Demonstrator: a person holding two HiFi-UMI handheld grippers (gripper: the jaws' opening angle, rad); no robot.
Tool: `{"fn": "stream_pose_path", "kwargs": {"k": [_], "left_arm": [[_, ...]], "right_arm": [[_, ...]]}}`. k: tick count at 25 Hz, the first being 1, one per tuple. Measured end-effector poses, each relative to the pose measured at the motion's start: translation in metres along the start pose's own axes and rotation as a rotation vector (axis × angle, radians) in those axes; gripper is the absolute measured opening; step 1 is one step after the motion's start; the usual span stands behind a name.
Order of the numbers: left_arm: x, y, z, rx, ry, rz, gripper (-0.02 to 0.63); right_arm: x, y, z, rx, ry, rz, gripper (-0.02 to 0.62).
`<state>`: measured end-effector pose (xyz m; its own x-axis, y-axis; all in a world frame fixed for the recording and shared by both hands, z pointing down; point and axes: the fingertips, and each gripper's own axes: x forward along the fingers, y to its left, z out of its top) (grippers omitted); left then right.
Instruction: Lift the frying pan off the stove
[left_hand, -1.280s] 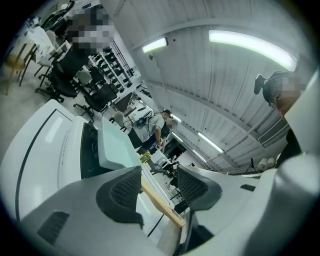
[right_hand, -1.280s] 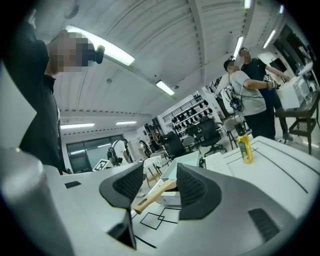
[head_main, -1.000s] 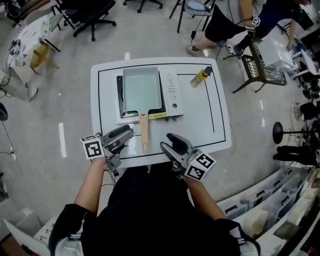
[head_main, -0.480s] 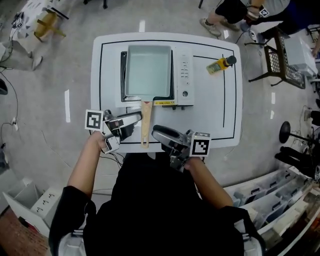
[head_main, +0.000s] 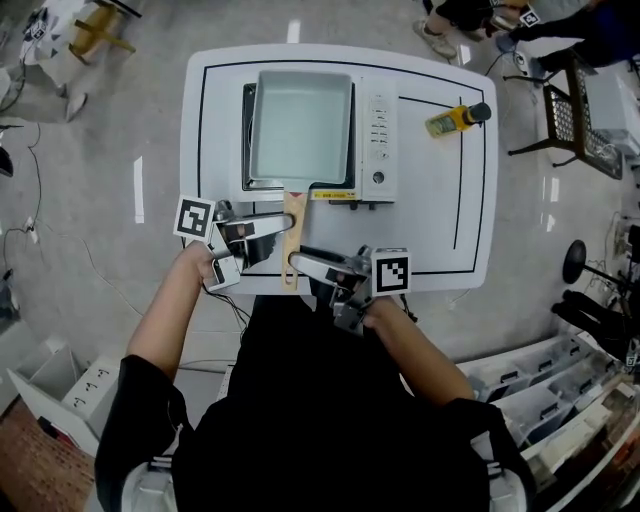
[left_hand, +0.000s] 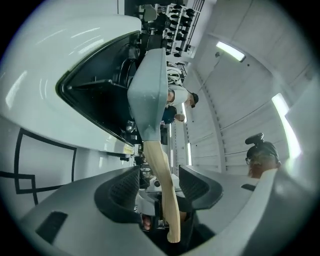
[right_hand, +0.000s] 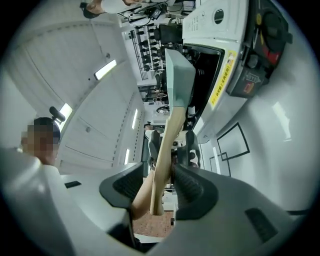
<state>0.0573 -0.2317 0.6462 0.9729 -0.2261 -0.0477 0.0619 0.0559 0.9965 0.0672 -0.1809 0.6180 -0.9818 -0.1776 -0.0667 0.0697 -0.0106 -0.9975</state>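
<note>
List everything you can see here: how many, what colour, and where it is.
Table: one, white with a black outline, centre.
Stove: one, white and black, on the table.
Pan: one, grey-green with a wooden handle, on the stove.
Bottle: one, yellow, on the table right of the stove.
Bins: several, pale, lower right on the floor.
Left gripper: one, grey; jaws have just been opening, the handle between them with a gap on each side.
Right gripper: one, grey, open, the handle between its jaws.
</note>
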Motion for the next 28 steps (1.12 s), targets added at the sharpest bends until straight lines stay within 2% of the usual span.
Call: {"fn": "stream_pose_path", "kwargs": {"k": [5,8,13,22,28], "left_arm": [[0.009,0.004,0.0,-0.03,0.03,-0.005,0.233],[0.014,-0.003,-0.001,-0.046,0.041,-0.046,0.174],[0.013,-0.005,-0.005,-0.078,0.037,-0.06,0.147],[0.003,-0.015,-0.006,-0.039,0.039,-0.003,0.137],[0.004,-0.05,-0.001,0.022,0.048,-0.03,0.138]], "right_arm": [[0.016,0.001,0.003,-0.025,0.046,0.026,0.189],[0.018,-0.005,0.002,-0.058,0.062,-0.008,0.138],[0.018,-0.005,-0.001,-0.057,0.054,0.003,0.132],[0.024,0.009,0.0,-0.079,-0.012,0.039,0.138],[0.025,0.025,0.002,-0.128,-0.047,0.018,0.141]]}}
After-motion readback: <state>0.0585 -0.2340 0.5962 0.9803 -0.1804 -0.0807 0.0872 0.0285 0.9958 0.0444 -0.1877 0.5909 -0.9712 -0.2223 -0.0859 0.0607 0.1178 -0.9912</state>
